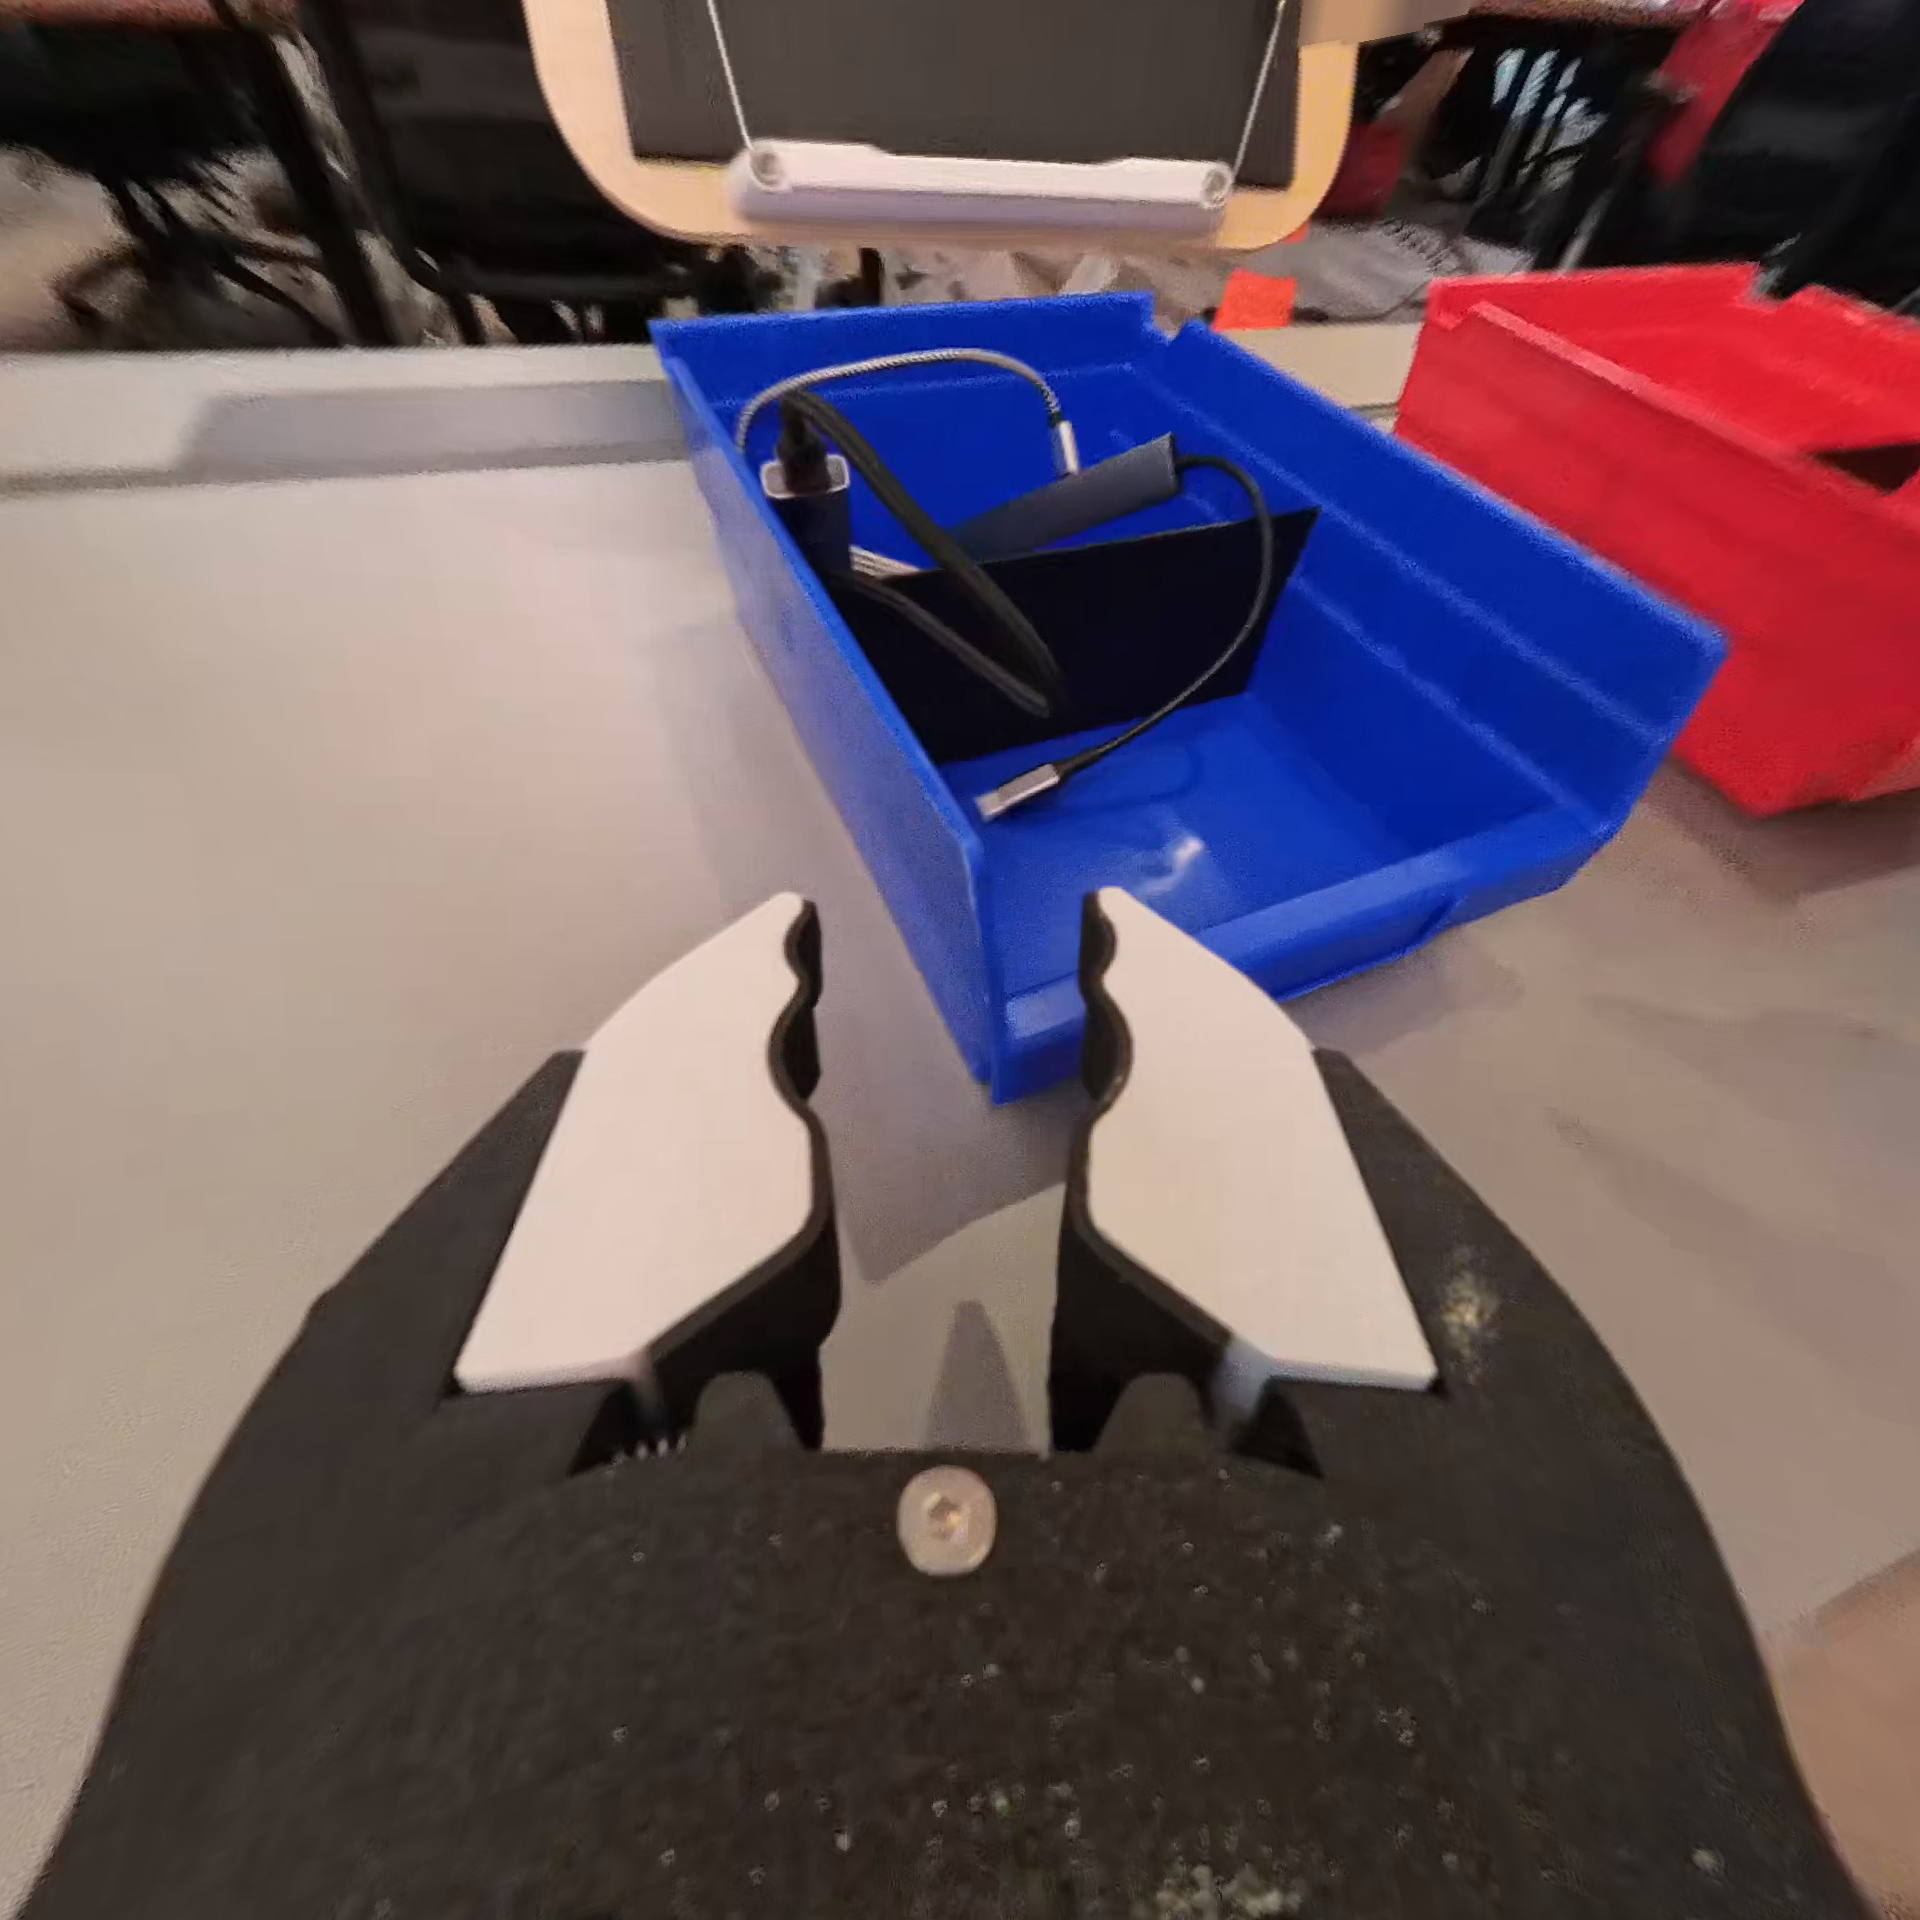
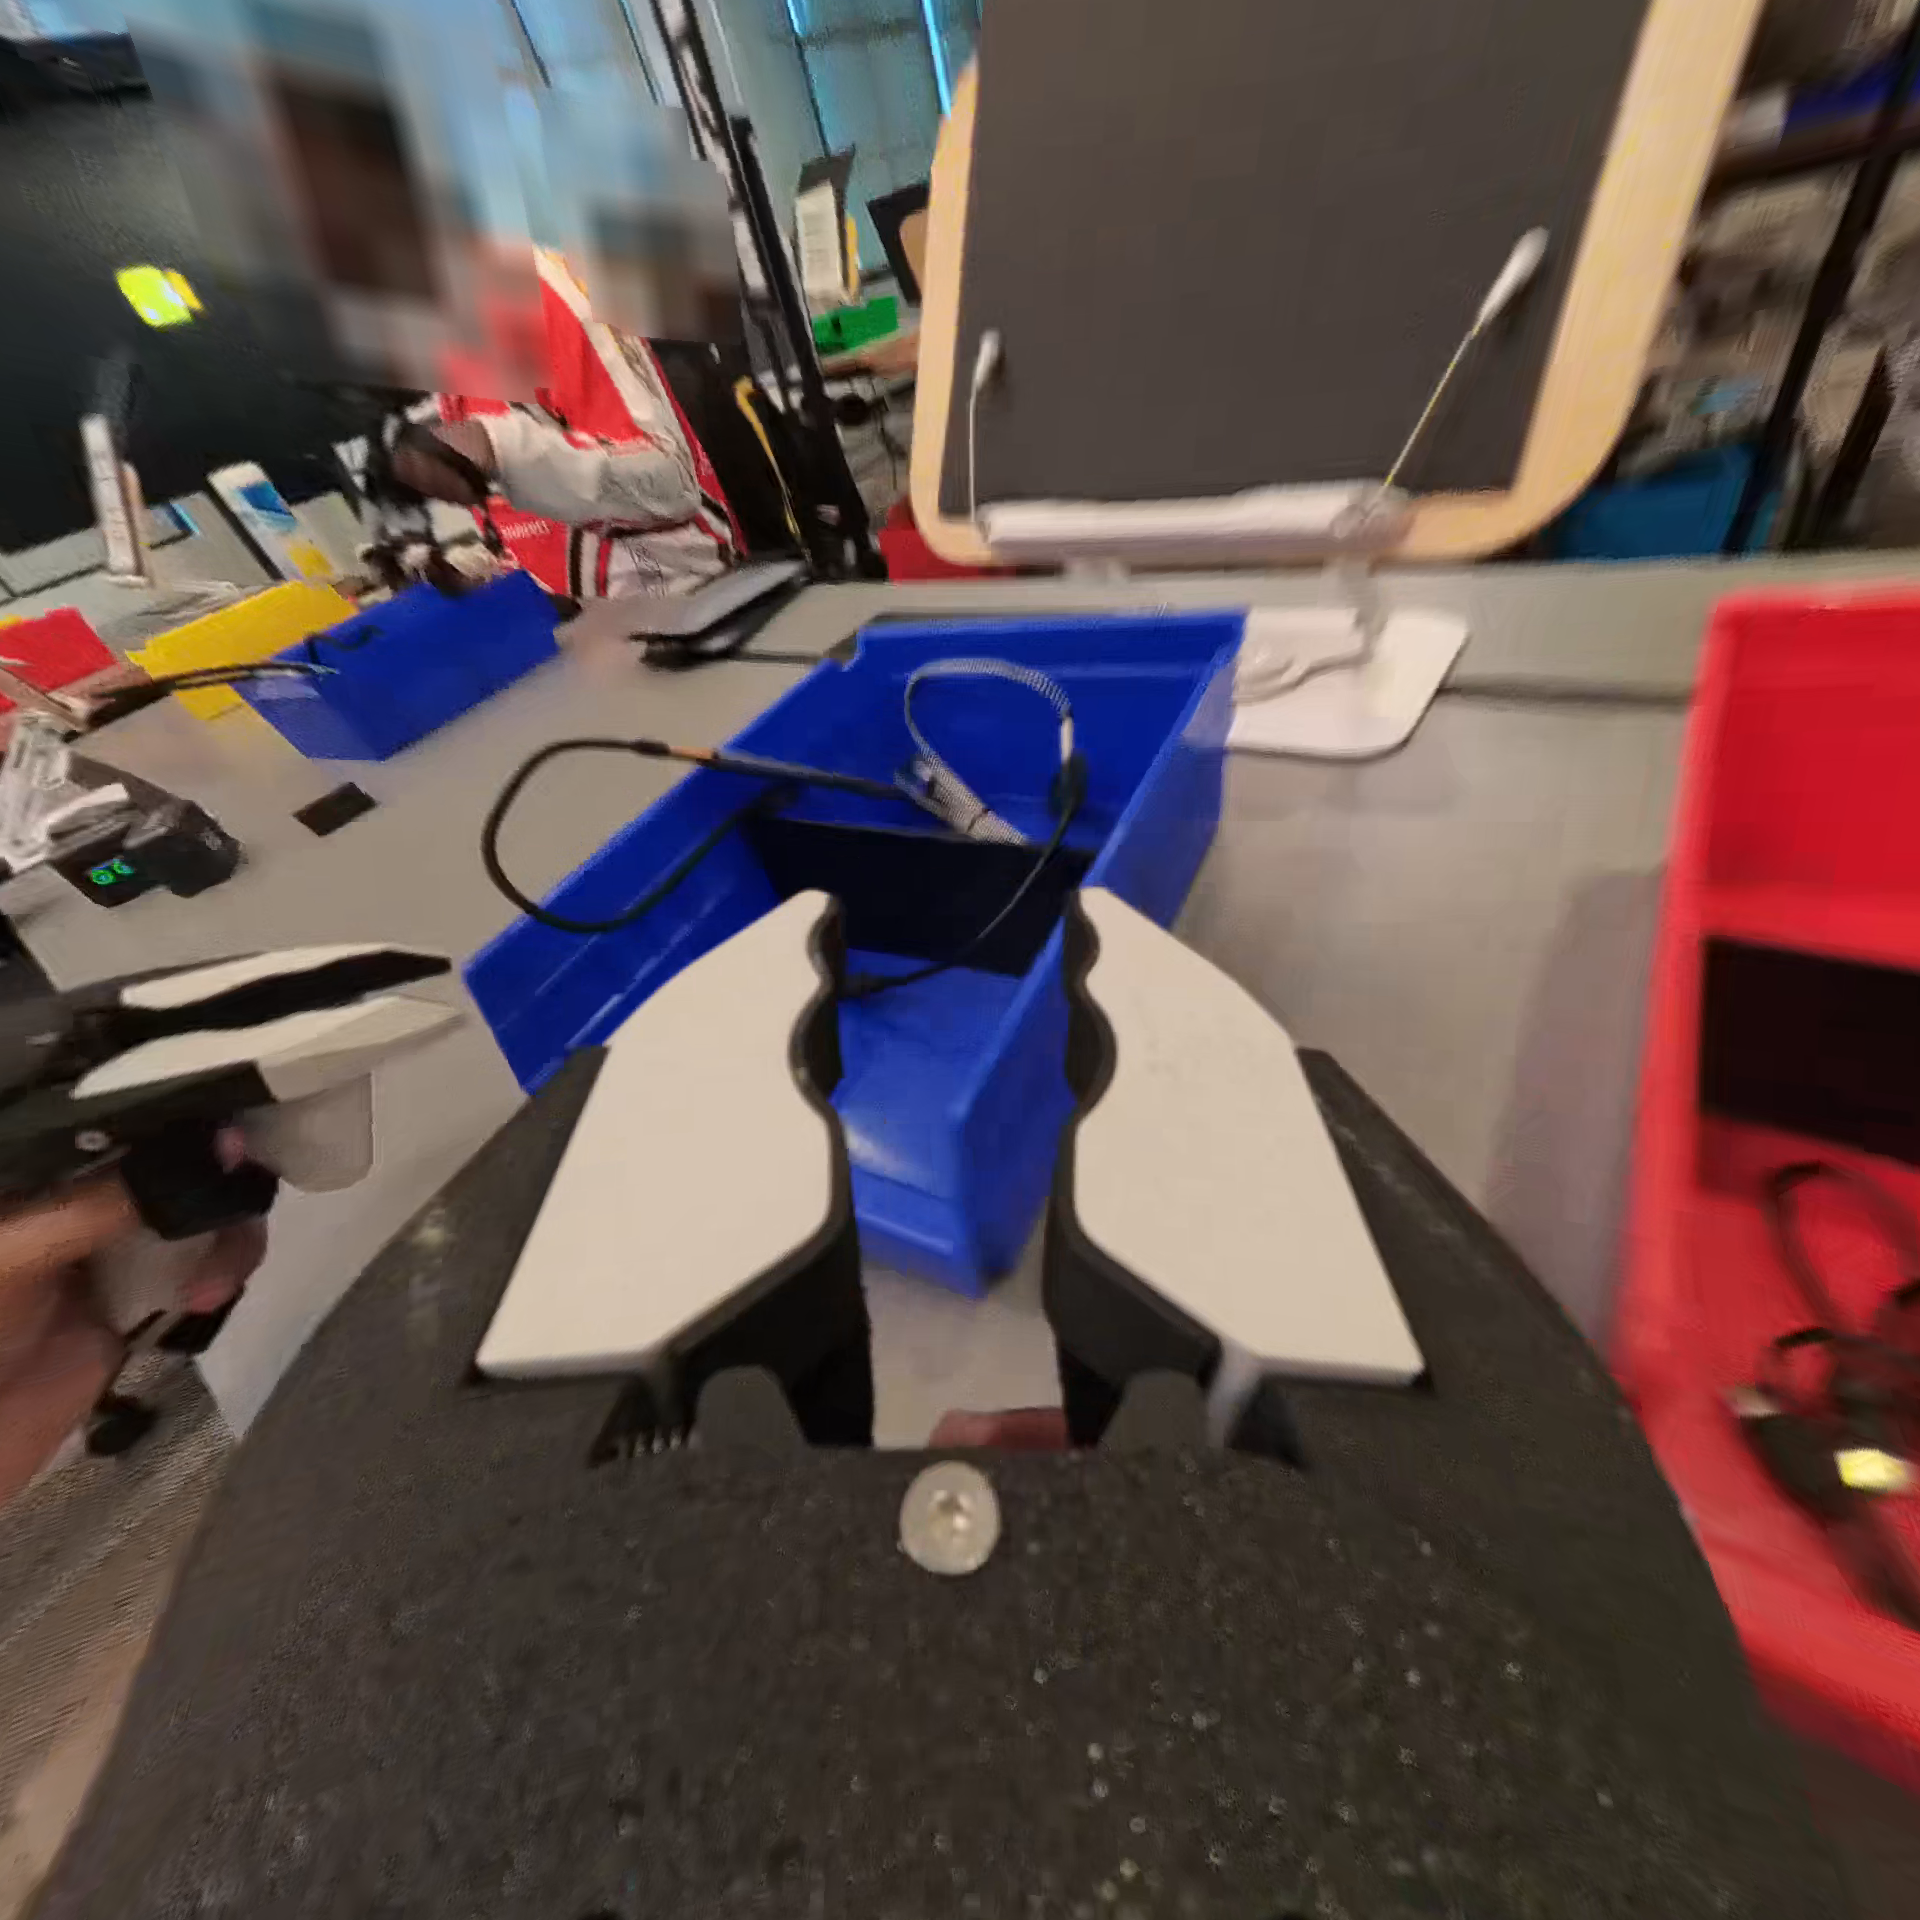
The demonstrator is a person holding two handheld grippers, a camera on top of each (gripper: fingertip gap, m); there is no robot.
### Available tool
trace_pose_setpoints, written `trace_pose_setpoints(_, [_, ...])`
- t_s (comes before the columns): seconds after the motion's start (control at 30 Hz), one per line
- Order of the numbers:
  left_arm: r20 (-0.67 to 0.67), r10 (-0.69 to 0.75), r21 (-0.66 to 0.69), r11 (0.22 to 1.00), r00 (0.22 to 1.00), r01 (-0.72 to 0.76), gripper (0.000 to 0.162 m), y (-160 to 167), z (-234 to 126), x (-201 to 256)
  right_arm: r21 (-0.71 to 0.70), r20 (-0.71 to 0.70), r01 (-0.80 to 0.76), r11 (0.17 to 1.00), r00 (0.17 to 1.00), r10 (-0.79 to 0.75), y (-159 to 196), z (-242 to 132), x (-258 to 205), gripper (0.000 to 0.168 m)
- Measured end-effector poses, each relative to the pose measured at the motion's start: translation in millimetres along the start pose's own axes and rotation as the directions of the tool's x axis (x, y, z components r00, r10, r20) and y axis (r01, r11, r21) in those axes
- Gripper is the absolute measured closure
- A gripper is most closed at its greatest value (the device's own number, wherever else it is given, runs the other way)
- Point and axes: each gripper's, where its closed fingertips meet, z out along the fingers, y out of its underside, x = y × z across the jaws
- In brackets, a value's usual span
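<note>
Both the left gripper (image 1: 948, 935) and right gripper (image 2: 951, 935) are being held part-open and empty, the blue plastic bin (image 2: 966, 1143) lying just ahead, nearer the right.

The red bin (image 2: 1808, 1039) is cut off by the right frame edge. The cables (image 2: 1839, 1382) inside it are blurred. The mosaic patch at upper left hides a person's head. The blue bin (image 2: 935, 1122) front wall is partly hidden behind the right hand-held gripper (image 2: 951, 966).
</note>
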Motion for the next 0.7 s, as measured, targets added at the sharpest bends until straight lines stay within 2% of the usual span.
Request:
trace_pose_setpoints(0.07, [0.012, 0.008, 0.027, 1.000, 1.000, -0.008, 0.111, -4.8, 3.8, -5.3, -0.060, -0.067, 0.070, 0.996, 0.995, -0.074, 29.8, 20.6, -7.2, 0.131])
trace_pose_setpoints(0.13, [0.050, 0.034, 0.045, 0.998, 0.998, -0.036, 0.109, -8.7, 7.8, -14.1, -0.128, -0.222, 0.198, 0.972, 0.949, -0.223, 50.8, 28.4, 4.7, 0.129])
trace_pose_setpoints(0.2, [0.031, 0.020, 0.056, 0.998, 0.999, -0.021, 0.109, -13.9, 15.1, -15.7, -0.187, -0.286, 0.247, 0.951, 0.912, -0.293, 66.5, 33.2, 10.5, 0.128])
trace_pose_setpoints(0.27, [-0.004, 0.000, 0.049, 0.999, 1.000, 0.000, 0.110, -16.6, 26.0, -12.5, -0.223, -0.272, 0.196, 0.955, 0.928, -0.254, 83.9, 43.1, 6.2, 0.118])
trace_pose_setpoints(0.3, [-0.024, -0.002, 0.029, 1.000, 1.000, 0.003, 0.110, -14.4, 32.4, -9.0, -0.247, -0.268, 0.172, 0.954, 0.934, -0.237, 91.9, 47.9, 5.0, 0.117])
trace_pose_setpoints(0.37, [-0.045, 0.005, -0.033, 0.999, 0.999, -0.006, 0.116, -3.5, 43.9, -1.7, -0.275, -0.291, 0.143, 0.951, 0.930, -0.224, 100.5, 54.7, 6.7, 0.127])
trace_pose_setpoints(0.4, [-0.041, 0.012, -0.064, 0.998, 0.999, -0.014, 0.127, 3.6, 48.4, 0.3, -0.270, -0.319, 0.126, 0.955, 0.924, -0.212, 101.0, 57.1, 9.0, 0.131])
trace_pose_setpoints(0.47, [0.017, 0.034, -0.061, 0.998, 0.999, -0.033, 0.144, 8.2, 53.4, -6.3, -0.253, -0.330, 0.084, 0.964, 0.929, -0.168, 99.6, 60.5, 9.6, 0.136])
trace_pose_setpoints(0.57, [0.103, 0.074, -0.096, 0.993, 0.992, -0.064, 0.152, 7.9, 52.4, -27.8, -0.258, -0.319, -0.027, 0.966, 0.946, -0.058, 99.3, 63.4, 4.3, 0.158])
trace_pose_setpoints(0.7, [0.199, 0.031, -0.113, 0.994, 0.980, -0.008, 0.157, 1.8, 38.3, -70.6, -0.237, -0.345, -0.005, 0.971, 0.935, -0.079, 92.4, 84.2, -32.4, 0.159])
